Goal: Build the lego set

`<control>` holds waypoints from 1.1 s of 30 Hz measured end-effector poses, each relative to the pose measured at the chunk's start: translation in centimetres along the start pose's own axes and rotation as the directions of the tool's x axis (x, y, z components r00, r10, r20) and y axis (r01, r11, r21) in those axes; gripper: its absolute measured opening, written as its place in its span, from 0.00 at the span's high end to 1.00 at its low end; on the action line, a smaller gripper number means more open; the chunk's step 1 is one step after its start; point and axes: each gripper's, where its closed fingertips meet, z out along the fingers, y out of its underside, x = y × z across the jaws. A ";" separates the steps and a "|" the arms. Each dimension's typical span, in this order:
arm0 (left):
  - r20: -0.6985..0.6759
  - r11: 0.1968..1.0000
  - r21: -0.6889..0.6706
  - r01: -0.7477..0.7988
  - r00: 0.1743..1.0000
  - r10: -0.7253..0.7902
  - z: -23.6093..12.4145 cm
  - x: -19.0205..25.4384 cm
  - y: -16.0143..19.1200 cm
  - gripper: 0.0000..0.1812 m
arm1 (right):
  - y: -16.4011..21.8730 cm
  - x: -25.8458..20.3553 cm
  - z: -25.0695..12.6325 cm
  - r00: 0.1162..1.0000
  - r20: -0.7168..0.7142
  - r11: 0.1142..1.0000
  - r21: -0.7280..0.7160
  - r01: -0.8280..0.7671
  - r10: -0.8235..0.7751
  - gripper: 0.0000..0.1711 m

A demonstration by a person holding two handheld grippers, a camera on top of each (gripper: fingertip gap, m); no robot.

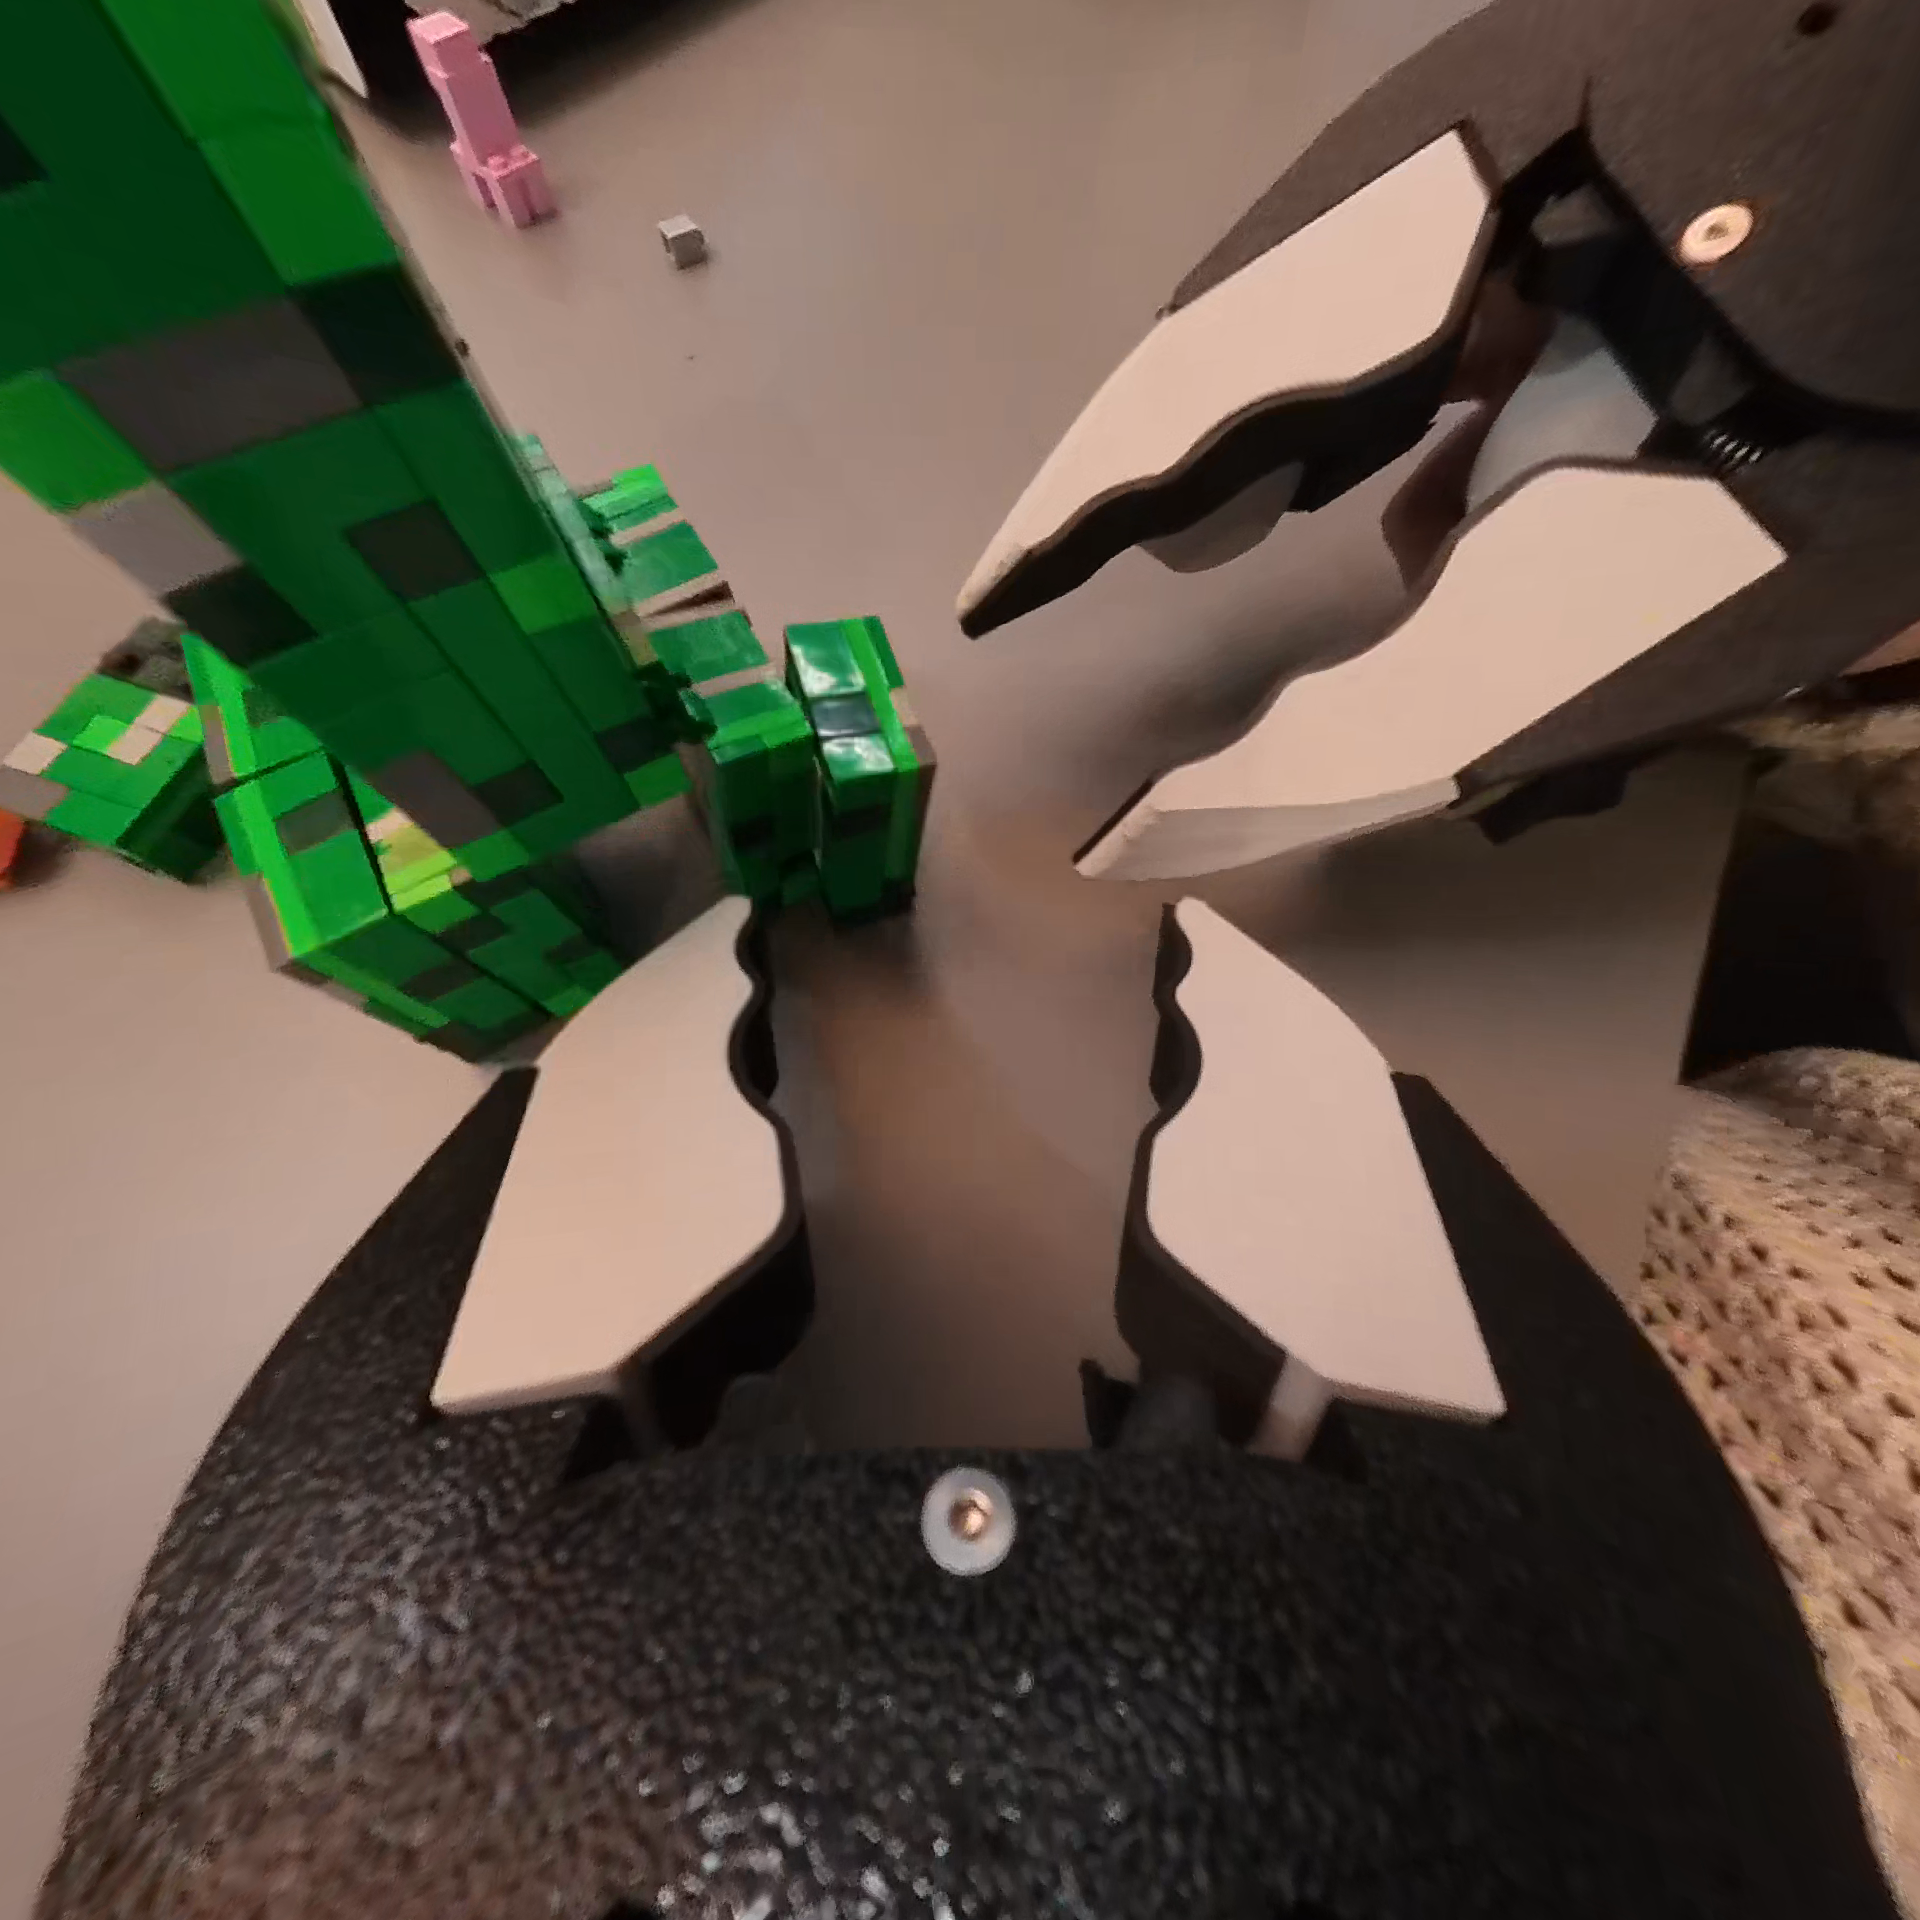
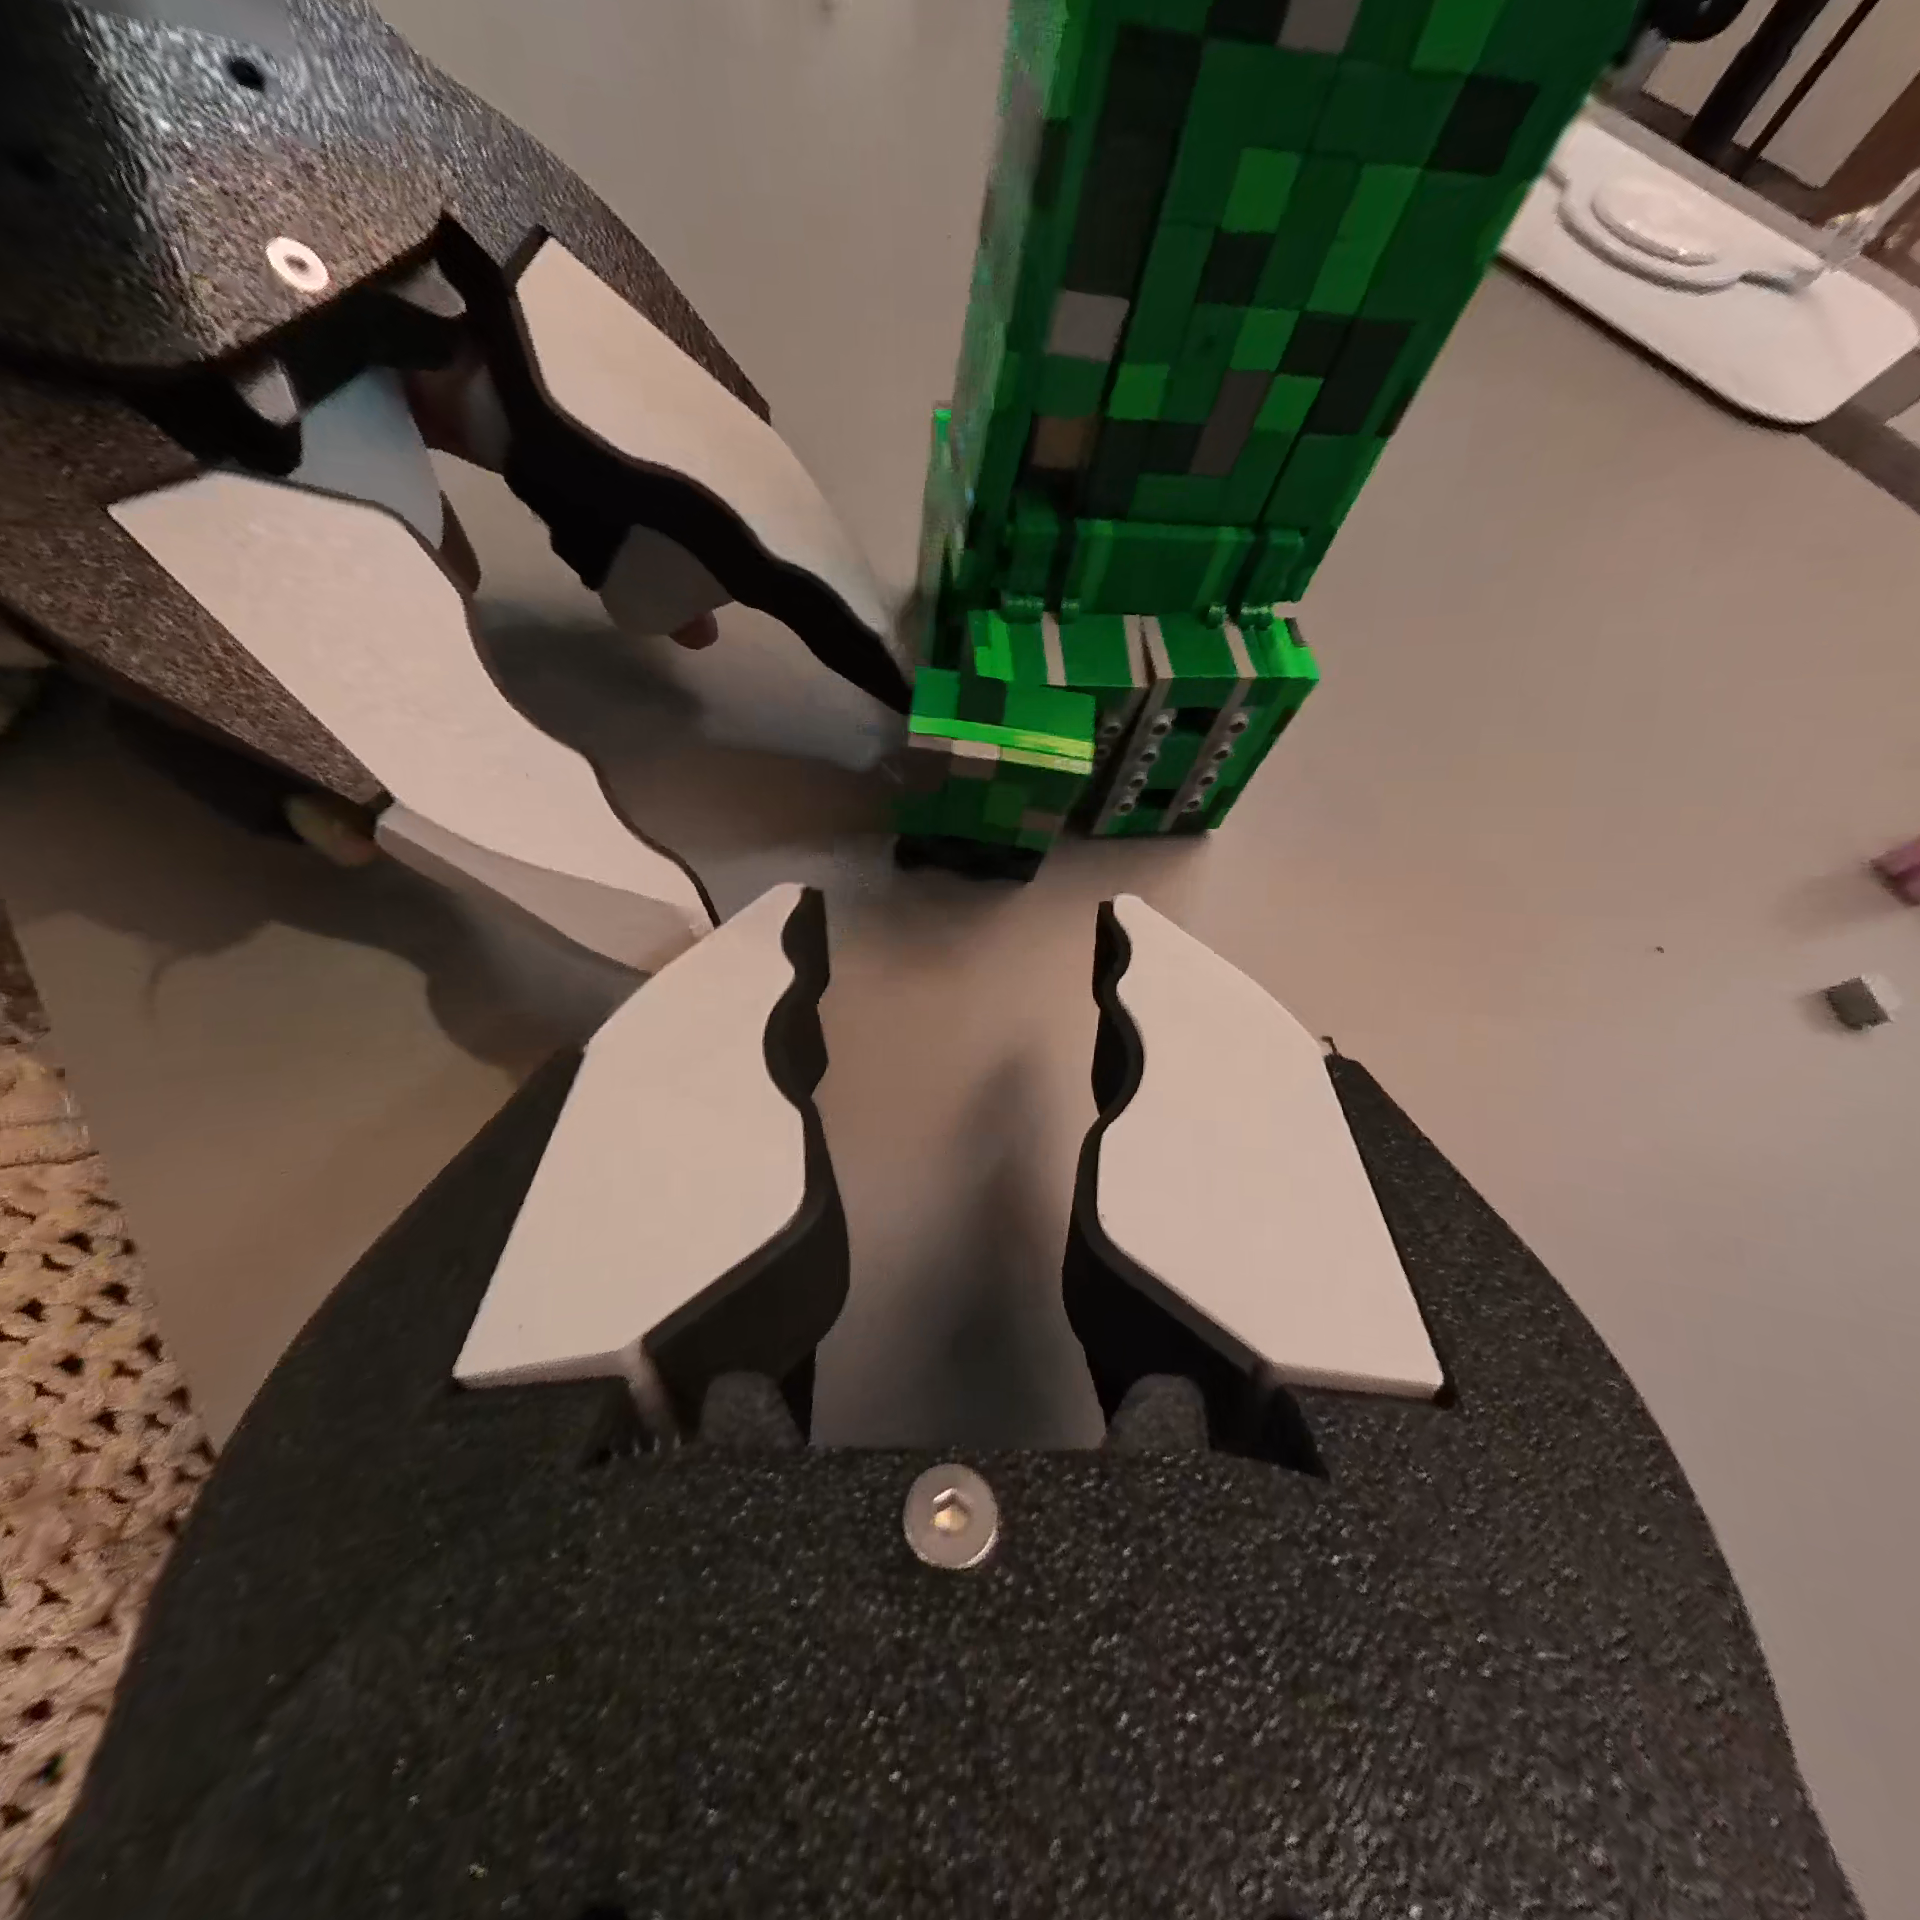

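Both grippers stood open and empty beside a nearly built green figure [image 2: 1226, 312] on the grey table [image 2: 1455, 831].

The left gripper [image 1: 961, 914] and right gripper [image 2: 961, 904] flanked its feet [image 2: 997, 769]. The tall body looked finished; a green block [image 1: 114, 769] at far left, a pink figure [image 1: 483, 135] and a grey stud [image 1: 683, 241] lay apart, seemingly unplaced.

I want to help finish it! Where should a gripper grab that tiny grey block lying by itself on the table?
Grip the tiny grey block across two opposite flat sides, coming straight down from above. It sits low on the table, with clear space around it and the pink figure well apart.
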 end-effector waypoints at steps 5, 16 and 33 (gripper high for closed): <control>-0.021 1.000 0.015 -0.014 1.000 0.014 -0.4 0.4 0.0 0.60 | 0.0 -0.2 1.0 1.000 -0.008 0.999 -0.033 0.009 -0.009 0.71; -0.119 0.998 -0.039 -0.054 0.992 0.049 -2.4 2.6 2.3 0.60 | -1.4 -3.3 2.7 0.996 0.083 0.999 -0.028 0.022 -0.019 0.74; -0.018 0.998 0.058 -0.031 0.999 0.032 -3.0 -0.5 1.0 0.58 | -1.8 -0.3 4.3 0.995 -0.088 0.997 -0.055 -0.050 0.045 0.74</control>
